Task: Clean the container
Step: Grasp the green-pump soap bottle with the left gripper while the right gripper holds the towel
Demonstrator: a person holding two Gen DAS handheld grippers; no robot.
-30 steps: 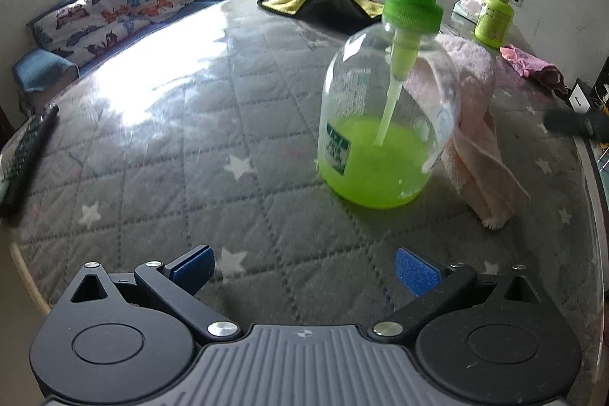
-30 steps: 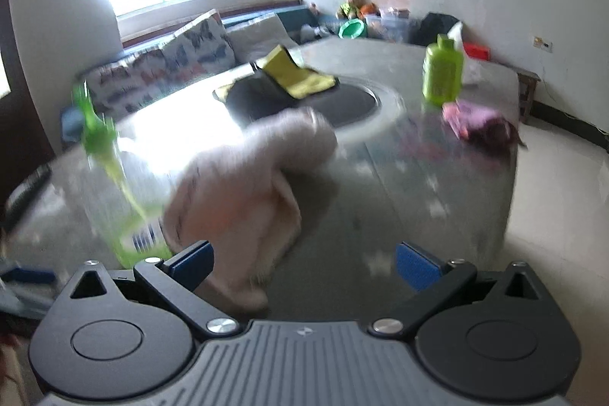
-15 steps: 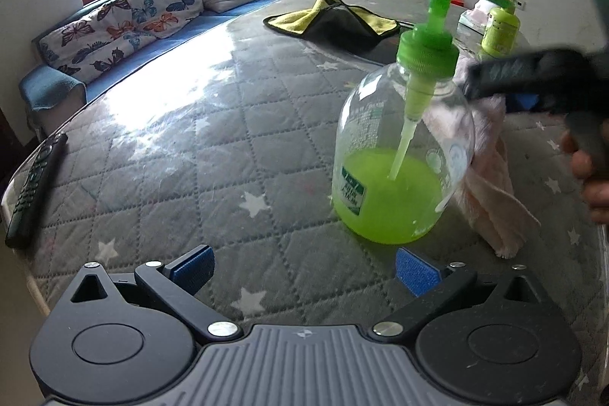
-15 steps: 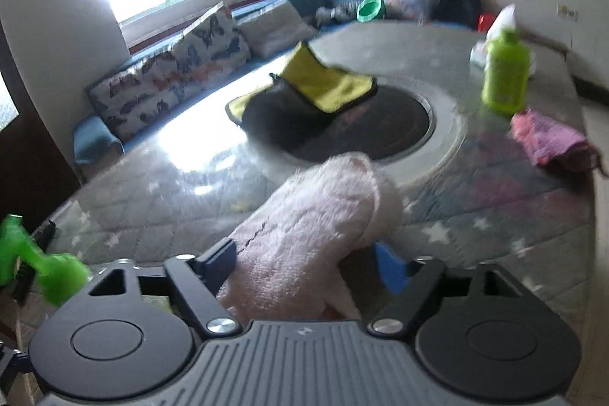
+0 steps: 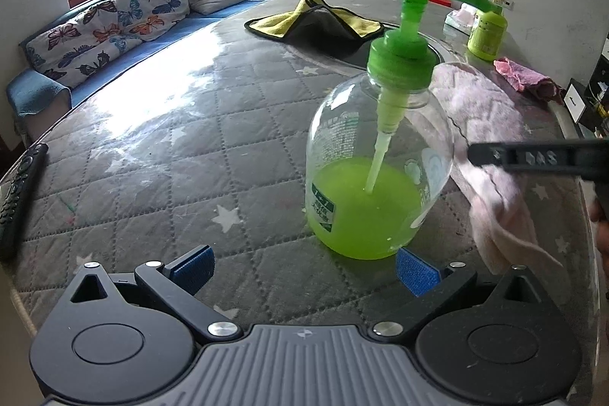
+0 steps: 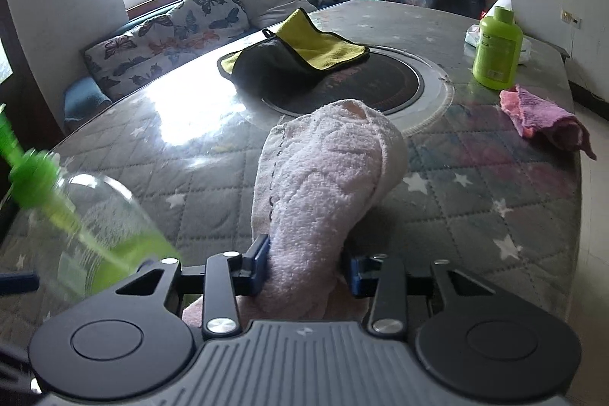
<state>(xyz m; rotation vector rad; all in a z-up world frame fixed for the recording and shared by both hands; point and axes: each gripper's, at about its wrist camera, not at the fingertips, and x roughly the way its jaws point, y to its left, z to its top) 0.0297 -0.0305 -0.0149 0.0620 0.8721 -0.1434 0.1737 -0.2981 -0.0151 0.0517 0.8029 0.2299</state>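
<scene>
A clear pump bottle (image 5: 375, 174) with a green pump top and green liquid in its lower part stands on the quilted table. It also shows at the left of the right wrist view (image 6: 80, 215). My left gripper (image 5: 304, 271) is open just in front of the bottle, touching nothing. A pale pink towel (image 6: 319, 185) lies against the bottle's right side (image 5: 491, 124). My right gripper (image 6: 306, 269) is shut on the pink towel's near end. One of its fingers (image 5: 533, 158) reaches in from the right in the left wrist view.
A yellow and black cloth (image 5: 316, 23) lies on a round black hob (image 6: 361, 82) mid-table. A green bottle (image 6: 496, 46) and a magenta rag (image 6: 544, 117) sit at the far right. A remote (image 5: 17, 193) lies at the left table edge (image 5: 23, 292). A sofa with cushions (image 5: 114, 21) is behind.
My right gripper moved in onto the pink towel and closed on it. My left gripper moved closer to the bottle and stayed open.
</scene>
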